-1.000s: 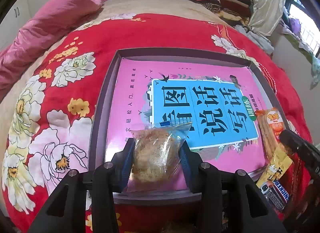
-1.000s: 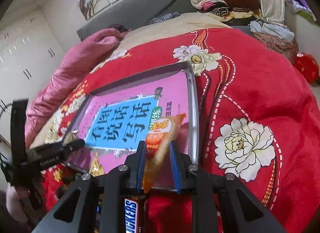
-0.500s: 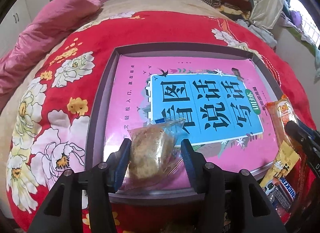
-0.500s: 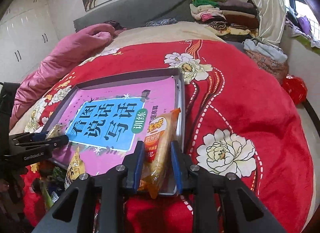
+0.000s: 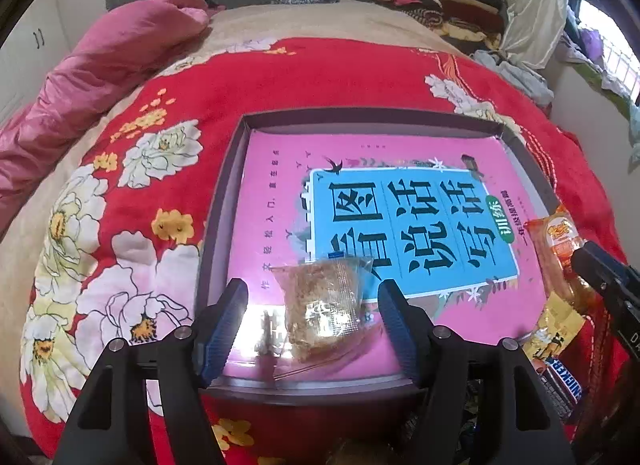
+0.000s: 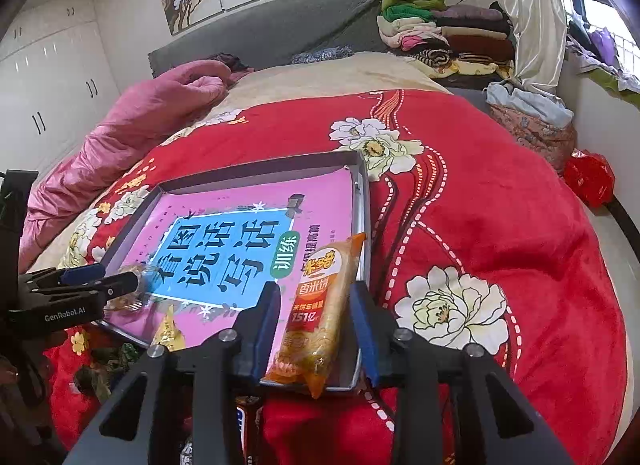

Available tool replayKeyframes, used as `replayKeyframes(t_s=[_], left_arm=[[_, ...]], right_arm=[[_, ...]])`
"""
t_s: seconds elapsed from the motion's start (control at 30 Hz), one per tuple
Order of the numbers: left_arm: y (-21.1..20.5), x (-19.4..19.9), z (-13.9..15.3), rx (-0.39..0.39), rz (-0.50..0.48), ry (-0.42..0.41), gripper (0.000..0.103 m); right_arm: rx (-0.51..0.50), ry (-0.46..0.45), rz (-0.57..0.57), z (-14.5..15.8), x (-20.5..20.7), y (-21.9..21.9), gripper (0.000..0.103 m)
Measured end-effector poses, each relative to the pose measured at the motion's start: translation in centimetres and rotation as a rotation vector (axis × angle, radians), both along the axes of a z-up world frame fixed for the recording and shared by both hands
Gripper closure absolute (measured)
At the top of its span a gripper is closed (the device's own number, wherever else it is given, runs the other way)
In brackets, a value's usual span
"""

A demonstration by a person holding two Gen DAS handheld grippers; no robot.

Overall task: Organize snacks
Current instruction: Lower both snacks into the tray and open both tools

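Snacks sit at the tray's [image 5: 218, 201] near edge: clear-wrapped pastry [image 5: 326, 307] lies loose between the left gripper's [image 5: 312, 323] widening jaws, and the orange rice-cracker pack [image 6: 320, 309] leans in the near right corner, the right gripper's [image 6: 316, 327] jaws parting around it.

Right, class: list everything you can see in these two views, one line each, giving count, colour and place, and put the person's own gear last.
Tray: one, grey, on the red blanket.
Book: one, pink with blue title panel, lying in the tray.
Clear snack packet: one, golden-brown contents, on the book's near edge.
Rice cracker pack: one, orange, over the tray's right near corner.
Yellow packet: one, beside the tray's near edge.
Snickers bar: one, below the yellow packet.
Blanket: one, red with white flowers, on the bed.
Quilt: one, pink, far left.
Folded clothes: a stack, mixed colours, by the headboard.
Left gripper: fingers opening, clear of the packet.
Right gripper: fingers opening around the rice cracker pack.
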State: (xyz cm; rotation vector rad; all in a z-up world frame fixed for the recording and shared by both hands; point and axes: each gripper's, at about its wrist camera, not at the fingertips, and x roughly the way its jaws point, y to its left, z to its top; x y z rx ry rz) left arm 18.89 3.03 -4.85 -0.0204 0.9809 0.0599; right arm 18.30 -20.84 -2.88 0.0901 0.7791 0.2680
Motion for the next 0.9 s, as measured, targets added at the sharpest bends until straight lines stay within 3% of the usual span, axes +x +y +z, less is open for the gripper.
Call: replayKeyframes(t_s=[0.2, 0.27, 0.9], left_arm=[[0.3, -0.4, 1.0, -0.005, 0.002, -0.027, 0.032], [0.5, -0.6, 1.5, -0.008, 0.004, -0.041, 0.025], [2.4, -3.0, 4.8, -0.059, 0.017, -0.123, 0.024]], right_arm=[[0.021, -0.014, 0.003, 0.5, -0.3, -0.1, 0.061], [0.026, -0.019, 0.003, 0.7, -0.4, -0.2, 0.060], [0.116, -0.056, 0.005, 2.7, -1.4, -1.1, 0.047]])
